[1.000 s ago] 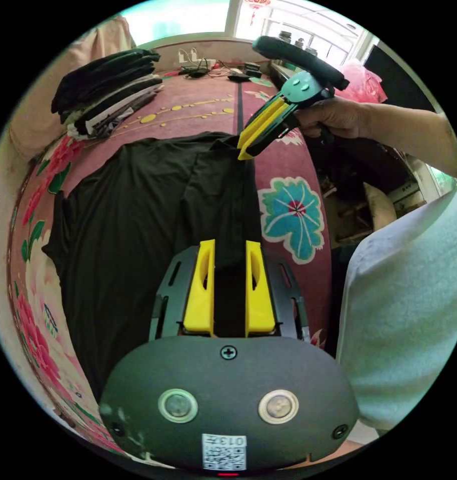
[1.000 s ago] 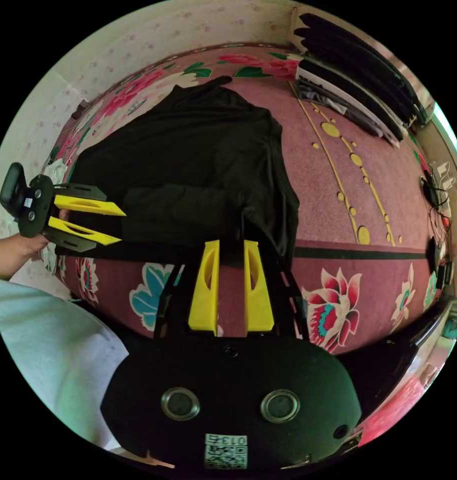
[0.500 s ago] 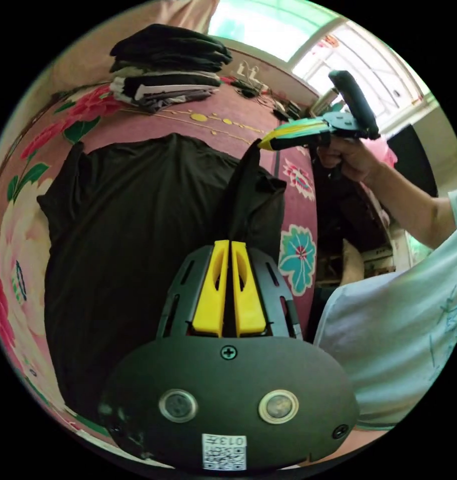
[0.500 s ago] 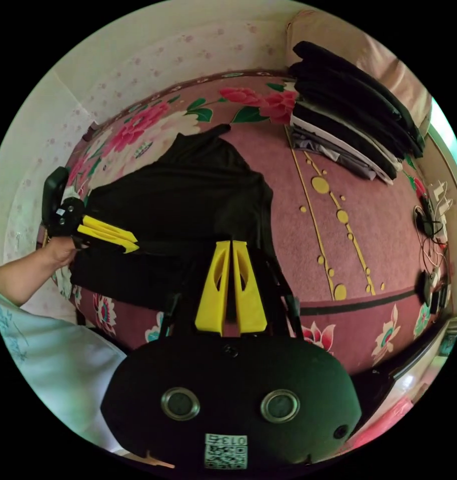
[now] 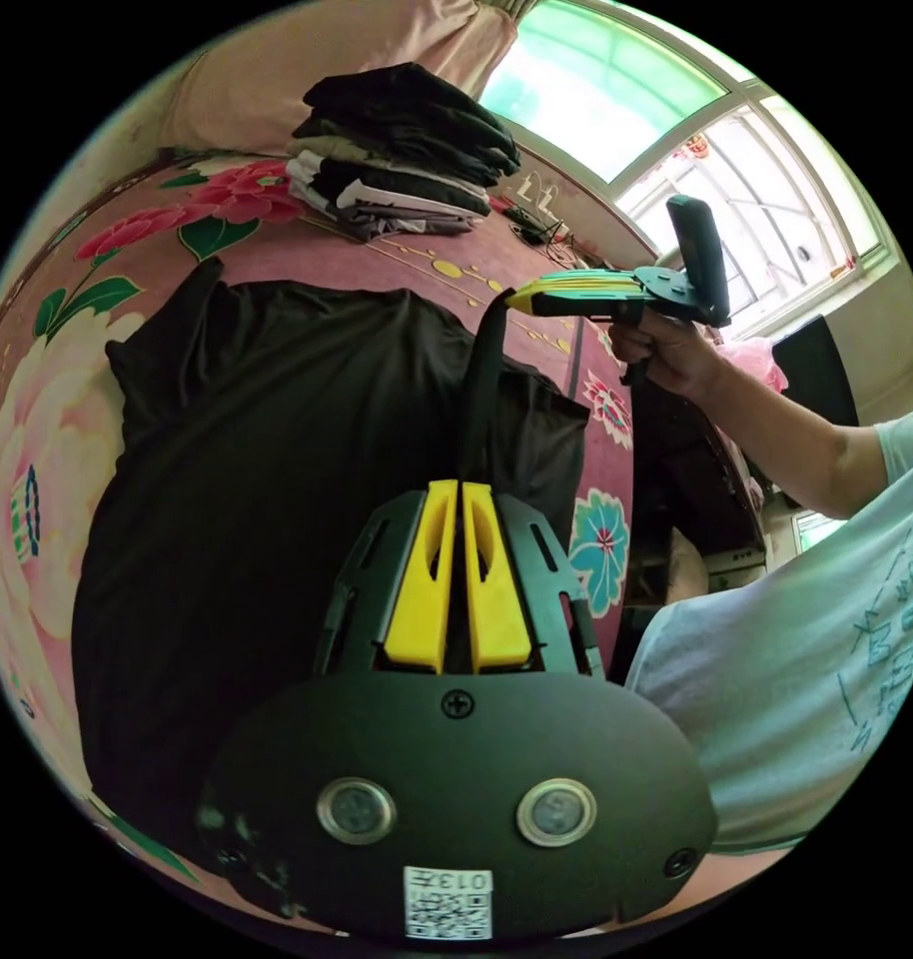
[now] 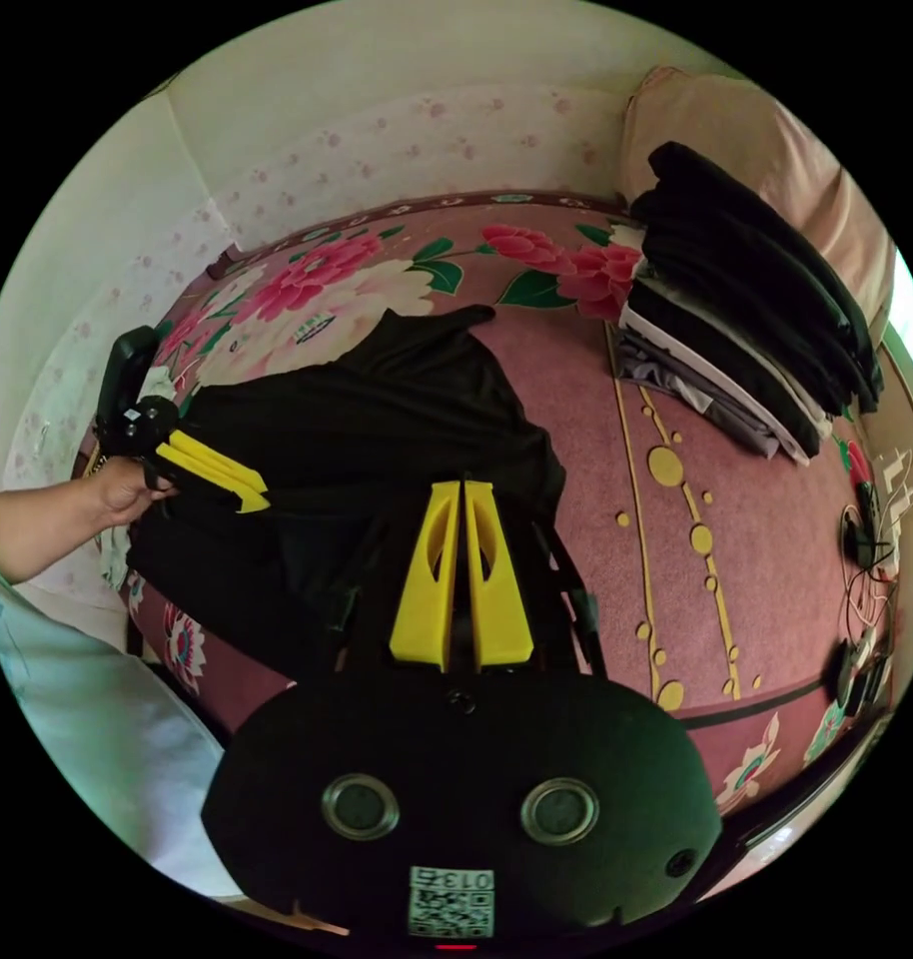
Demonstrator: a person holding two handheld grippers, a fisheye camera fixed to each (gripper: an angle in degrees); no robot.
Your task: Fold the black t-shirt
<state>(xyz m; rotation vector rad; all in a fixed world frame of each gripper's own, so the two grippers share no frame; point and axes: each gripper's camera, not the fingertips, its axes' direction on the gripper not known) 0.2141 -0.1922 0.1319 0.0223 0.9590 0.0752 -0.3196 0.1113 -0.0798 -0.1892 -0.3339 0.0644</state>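
The black t-shirt lies spread on a pink floral bedspread. One side edge of it is raised off the bed as a taut band between the two grippers. My left gripper is shut on the near end of that edge. The right gripper, held by a hand, pinches the far end. In the right gripper view, my right gripper is shut on the black t-shirt, and the left gripper grips the fabric at the left.
A stack of folded dark and white clothes sits at the far side of the bed, the same stack at the right in the right gripper view. Chargers and cables lie near the bed's edge. The person's light shirt is close by.
Both grippers went from open to shut on the shirt's side edge, then rose with it, lifting that edge off the bed.
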